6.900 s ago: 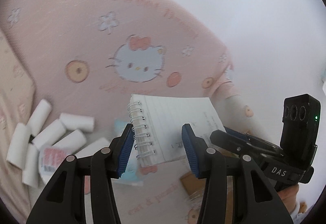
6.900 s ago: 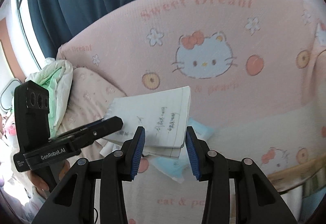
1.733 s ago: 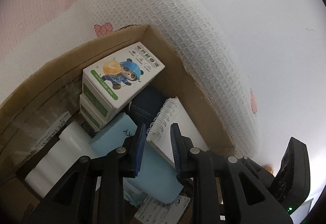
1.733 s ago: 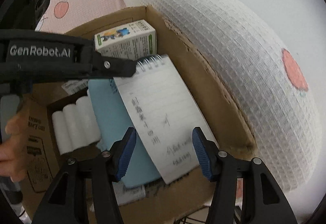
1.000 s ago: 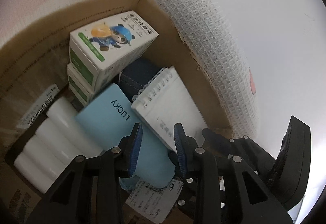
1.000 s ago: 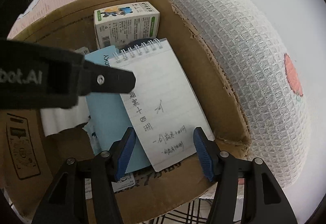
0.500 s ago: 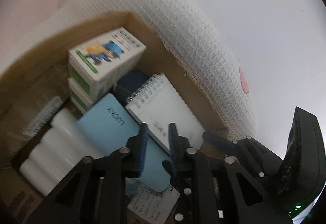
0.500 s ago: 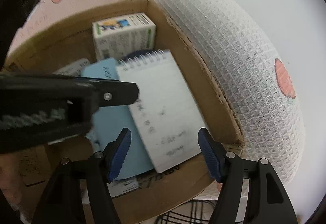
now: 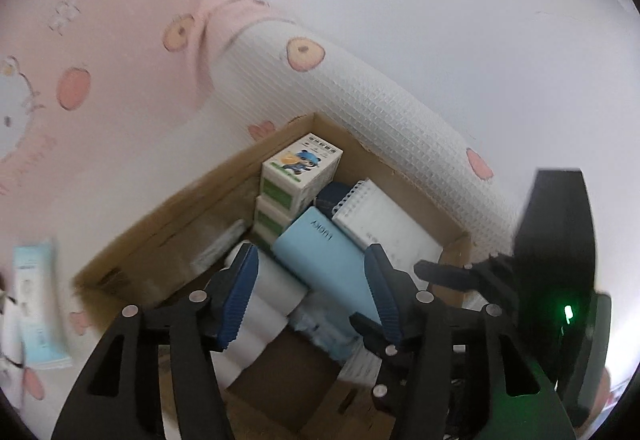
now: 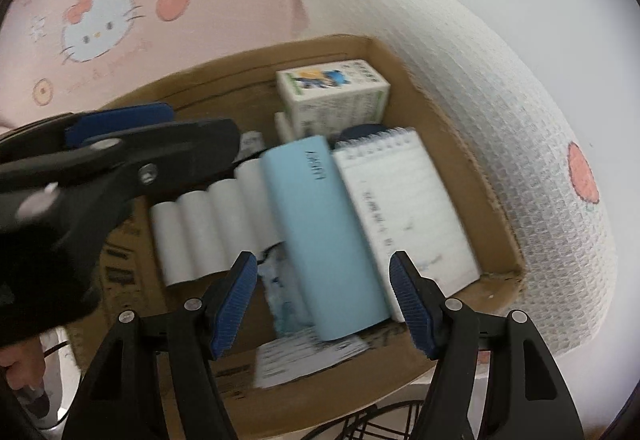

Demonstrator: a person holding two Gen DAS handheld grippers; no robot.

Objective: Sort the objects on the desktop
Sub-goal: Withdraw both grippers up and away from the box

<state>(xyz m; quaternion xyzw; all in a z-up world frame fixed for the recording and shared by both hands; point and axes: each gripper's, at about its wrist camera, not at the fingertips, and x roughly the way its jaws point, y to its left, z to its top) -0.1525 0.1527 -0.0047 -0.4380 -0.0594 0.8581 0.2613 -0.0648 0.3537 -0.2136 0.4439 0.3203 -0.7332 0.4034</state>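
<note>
Left wrist view, step: the spiral notepad (image 9: 384, 224) lies in the cardboard box (image 9: 168, 240) at its far right side, so I judge this drop-off finished.
Left tool: my left tool (image 9: 312, 292) has jaws spreading wide, nothing between the pads; it hangs above the box.
Left view, neighbours: light blue case (image 9: 328, 260) just left of the notepad, two stacked green-and-white cartons (image 9: 298, 176) in the far corner, white rolls (image 9: 264, 304) along the near left.
Next move: probably the blue-and-white packet (image 9: 34, 300) lying outside the box on the bed cover (image 9: 100, 40); it calls for swinging clear of the box wall first.
Right wrist view, tool: my right tool (image 10: 324, 300) is open and empty, over the near edge of the box.
Right view, in the way: the left tool's arm crosses the box's left side, hiding some contents; the rolled white blanket (image 10: 500, 100) crowds the box's right wall.
</note>
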